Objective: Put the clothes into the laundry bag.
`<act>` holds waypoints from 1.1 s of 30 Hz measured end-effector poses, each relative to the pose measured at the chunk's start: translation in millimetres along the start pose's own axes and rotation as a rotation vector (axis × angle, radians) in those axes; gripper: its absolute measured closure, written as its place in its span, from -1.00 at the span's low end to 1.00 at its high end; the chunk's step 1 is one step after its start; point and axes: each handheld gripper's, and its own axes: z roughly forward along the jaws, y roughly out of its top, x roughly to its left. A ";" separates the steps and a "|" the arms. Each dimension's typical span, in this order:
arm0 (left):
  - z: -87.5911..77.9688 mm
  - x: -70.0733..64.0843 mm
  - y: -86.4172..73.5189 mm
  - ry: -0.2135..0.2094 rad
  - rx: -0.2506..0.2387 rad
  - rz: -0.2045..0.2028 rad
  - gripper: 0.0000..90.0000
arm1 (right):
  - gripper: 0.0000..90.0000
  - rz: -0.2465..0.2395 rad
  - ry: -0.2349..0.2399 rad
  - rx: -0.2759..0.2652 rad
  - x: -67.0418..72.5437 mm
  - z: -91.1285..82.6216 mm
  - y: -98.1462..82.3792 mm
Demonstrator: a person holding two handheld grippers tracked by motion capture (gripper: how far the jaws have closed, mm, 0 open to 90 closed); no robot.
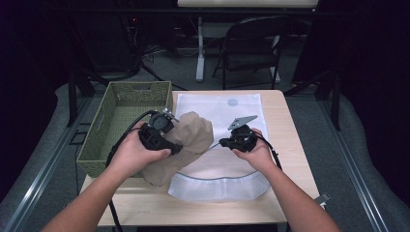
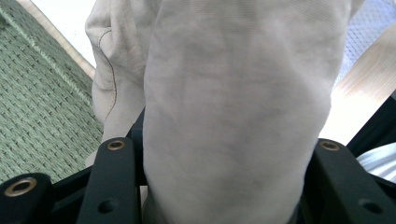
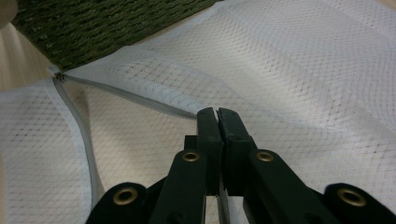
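My bunched beige garment hangs crumpled at 9 o'clock of the white mesh laundry bag, which lies flat, its zipper mouth held open.

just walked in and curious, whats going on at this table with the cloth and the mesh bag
A person works two hand-held grippers. The left gripper is clamped on a bunched beige garment, held up beside the green woven basket. The right gripper is shut on the zipper edge of the white mesh laundry bag, holding its opening up.
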 end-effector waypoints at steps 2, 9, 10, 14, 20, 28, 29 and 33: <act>0.3 -1.1 -1.2 -0.003 -0.001 0.002 0.09 | 0.96 0.009 0.005 -0.009 -1.7 0.0 0.7; 2.8 -5.5 -5.7 -0.025 -0.015 0.003 0.09 | 0.96 0.011 -0.011 0.000 -6.5 1.3 5.4; 3.3 -6.1 -6.2 -0.027 -0.011 0.011 0.09 | 0.96 0.005 -0.010 -0.002 -7.7 2.1 5.9; 6.3 -10.4 -7.3 -0.029 -0.011 0.012 0.09 | 0.96 0.015 -0.017 -0.004 -8.8 5.0 6.7; 9.7 -18.1 -7.5 -0.039 -0.007 0.031 0.09 | 0.96 0.018 -0.016 0.004 -11.0 7.8 7.3; 17.0 -29.8 -9.3 -0.045 -0.003 0.053 0.09 | 0.96 0.012 -0.015 0.003 -9.7 11.1 6.9; 17.7 -31.2 -9.8 -0.046 -0.002 0.055 0.09 | 0.96 0.006 -0.017 0.002 -9.8 11.4 6.9; 21.6 -37.2 -12.0 -0.049 -0.001 0.067 0.09 | 0.96 0.010 -0.017 0.002 -9.8 10.7 7.3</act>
